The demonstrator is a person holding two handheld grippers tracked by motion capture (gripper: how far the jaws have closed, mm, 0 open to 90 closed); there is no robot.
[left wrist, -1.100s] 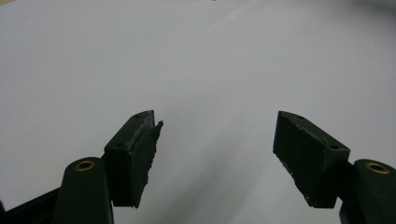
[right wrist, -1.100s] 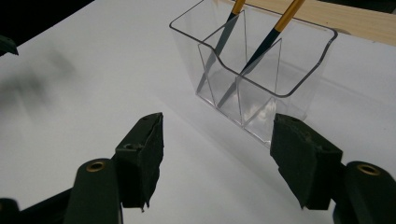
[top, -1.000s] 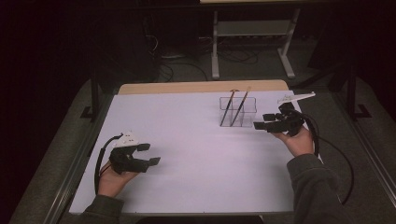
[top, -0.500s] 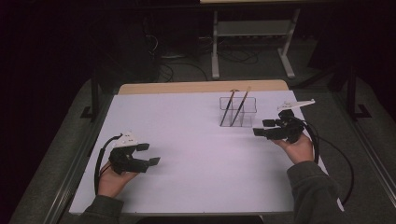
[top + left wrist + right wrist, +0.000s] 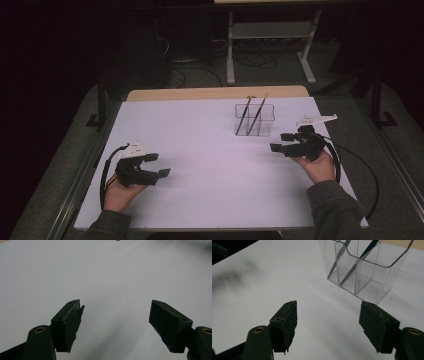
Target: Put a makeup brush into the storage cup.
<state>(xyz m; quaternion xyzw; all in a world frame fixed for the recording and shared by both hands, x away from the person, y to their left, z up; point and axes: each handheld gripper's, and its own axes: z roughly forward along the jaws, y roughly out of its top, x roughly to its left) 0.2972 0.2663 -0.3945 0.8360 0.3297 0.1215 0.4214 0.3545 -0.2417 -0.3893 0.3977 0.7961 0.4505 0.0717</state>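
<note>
A clear plastic holder (image 5: 255,120) with compartments stands on the white table (image 5: 210,165), right of centre toward the back. Two thin brushes (image 5: 251,114) lean inside it. My right gripper (image 5: 281,142) hovers just right of and nearer than the holder, open and empty. From the right gripper view, the holder (image 5: 364,270) stands a short way ahead of my right gripper (image 5: 328,326), with the brushes (image 5: 359,258) in its far compartments. My left gripper (image 5: 157,165) rests low at the table's near left, open. Nothing but bare white tabletop lies between the jaws of the left gripper (image 5: 116,322).
A wooden strip (image 5: 215,93) edges the table's far side. Beyond it, on the dark floor, stand a metal frame (image 5: 270,45) and loose cables (image 5: 190,70). Black cables trail from both grippers along the table's sides.
My right gripper has drawn back toward the near edge and slightly down, away from the holder. The left gripper has hardly moved.
</note>
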